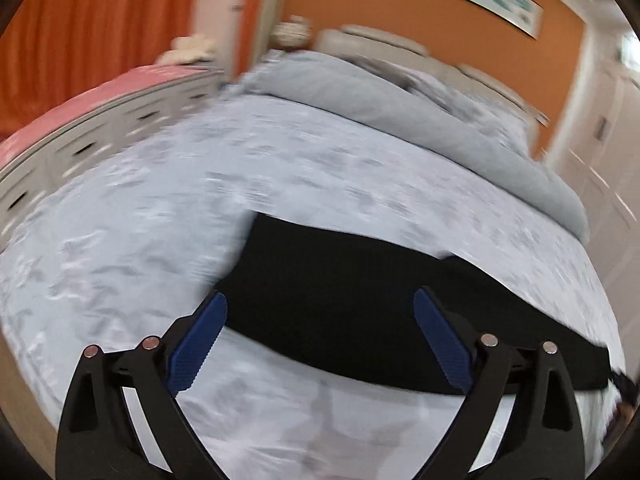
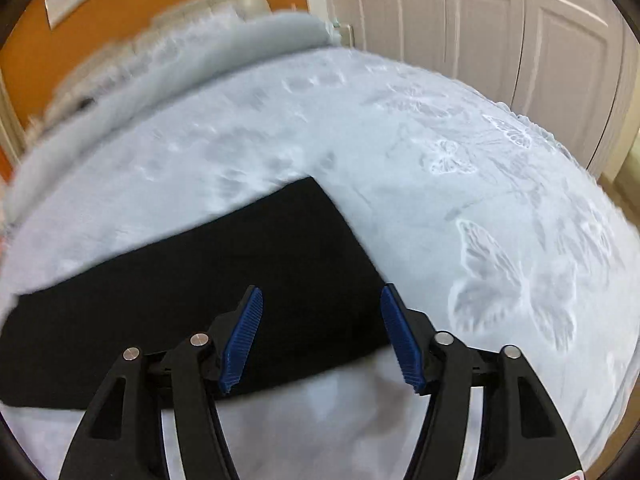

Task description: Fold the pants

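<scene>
Black pants (image 1: pixel 340 280) lie flat as a long folded strip on a pale blue bedspread (image 1: pixel 160 208). My left gripper (image 1: pixel 320 300) is open and empty, hovering above the strip's left end. In the right wrist view the pants (image 2: pixel 208 280) run from the left edge to a squared end near the middle. My right gripper (image 2: pixel 322 294) is open and empty, hovering above that right end. Both views are blurred by motion.
A rolled grey-blue duvet (image 1: pixel 420 112) lies across the head of the bed below an orange wall. A white dresser (image 1: pixel 100 132) with a pink top stands left of the bed. White panelled closet doors (image 2: pixel 500 28) stand beyond the bed's right side.
</scene>
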The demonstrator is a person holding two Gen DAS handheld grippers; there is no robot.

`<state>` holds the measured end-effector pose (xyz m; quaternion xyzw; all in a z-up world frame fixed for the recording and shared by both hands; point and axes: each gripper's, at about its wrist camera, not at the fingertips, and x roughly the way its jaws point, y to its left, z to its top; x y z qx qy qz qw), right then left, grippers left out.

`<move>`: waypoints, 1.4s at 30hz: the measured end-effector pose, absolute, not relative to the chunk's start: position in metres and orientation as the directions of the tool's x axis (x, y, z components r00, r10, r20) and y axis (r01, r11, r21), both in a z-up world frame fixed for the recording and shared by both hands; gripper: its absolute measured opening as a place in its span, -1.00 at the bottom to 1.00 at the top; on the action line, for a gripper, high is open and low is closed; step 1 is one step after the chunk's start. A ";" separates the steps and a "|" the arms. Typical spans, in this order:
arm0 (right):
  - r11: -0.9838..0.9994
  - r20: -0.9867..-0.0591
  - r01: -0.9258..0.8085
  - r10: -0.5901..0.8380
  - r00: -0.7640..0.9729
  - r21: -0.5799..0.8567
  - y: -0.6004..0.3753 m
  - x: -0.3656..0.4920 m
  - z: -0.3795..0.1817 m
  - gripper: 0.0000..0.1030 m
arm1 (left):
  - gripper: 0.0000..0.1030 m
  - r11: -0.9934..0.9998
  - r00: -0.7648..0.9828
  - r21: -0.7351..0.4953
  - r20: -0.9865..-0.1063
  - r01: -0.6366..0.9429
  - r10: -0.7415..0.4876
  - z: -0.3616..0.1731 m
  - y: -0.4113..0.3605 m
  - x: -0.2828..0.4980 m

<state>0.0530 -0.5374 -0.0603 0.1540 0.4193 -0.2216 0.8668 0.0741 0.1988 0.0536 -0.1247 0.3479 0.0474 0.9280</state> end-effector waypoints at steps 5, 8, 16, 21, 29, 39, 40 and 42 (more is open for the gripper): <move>0.868 -0.751 0.477 -0.222 0.622 0.138 -0.548 0.029 -0.040 -0.96 | 0.80 0.975 0.692 -0.214 -0.713 -0.062 -0.113 0.024 0.129 0.101; 0.877 -0.823 0.463 -0.166 0.543 0.129 -0.570 0.032 -0.073 -0.93 | 0.80 0.978 0.650 -0.206 -0.744 -0.005 -0.154 -0.002 0.097 0.118; 0.750 -0.761 0.547 -0.091 0.642 0.372 -0.584 -0.012 -0.059 0.11 | 0.80 0.963 0.613 -0.267 -0.759 0.015 -0.220 -0.034 0.086 0.118; 0.683 -0.763 0.581 -0.053 0.644 0.443 -0.588 0.004 -0.083 0.21 | 0.80 0.965 0.628 -0.260 -0.757 -0.036 -0.180 -0.034 0.102 0.114; 0.734 -0.719 0.542 -0.106 0.687 0.409 -0.533 0.050 -0.051 -0.68 | 0.80 0.969 0.676 -0.209 -0.734 -0.134 -0.065 -0.019 0.155 0.108; 0.987 -0.666 0.104 0.006 0.746 0.125 -0.271 0.128 0.017 -0.68 | 0.80 0.948 0.711 -0.209 -0.702 -0.242 0.027 -0.013 0.223 0.092; 0.996 -0.674 0.068 -0.008 0.739 0.063 -0.240 0.135 0.012 -0.68 | 0.80 0.945 0.712 -0.214 -0.702 -0.247 0.026 -0.014 0.228 0.091; 1.000 -0.690 0.010 -0.027 0.723 -0.029 -0.190 0.144 0.000 -0.68 | 0.80 0.938 0.708 -0.235 -0.706 -0.256 0.017 -0.018 0.237 0.088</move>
